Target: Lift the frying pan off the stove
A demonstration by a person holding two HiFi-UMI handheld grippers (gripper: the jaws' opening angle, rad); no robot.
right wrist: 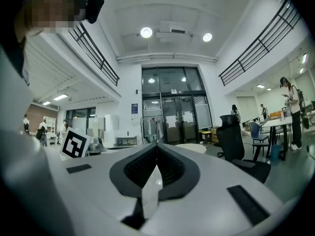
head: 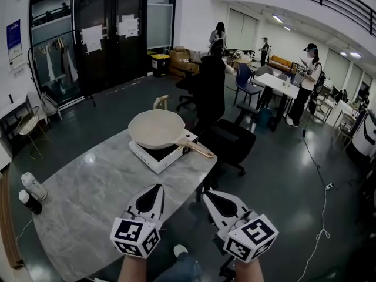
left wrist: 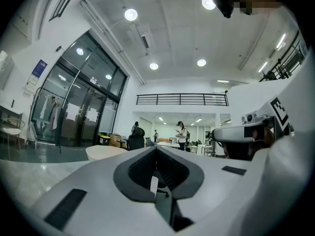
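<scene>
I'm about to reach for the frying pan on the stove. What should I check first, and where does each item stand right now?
1. Cream round frying pan seated flat on the white square stove: ok.
2. Pan's tan handle free, pointing to the right gripper's side: ok.
3. Pan looks empty: ok.
4. Left gripper ready to grasp: not ok, jaws shut, nothing between them.
5. Right gripper ready to grasp: not ok, jaws shut, nothing between them.
6. Stove switched off: cannot tell.
</scene>
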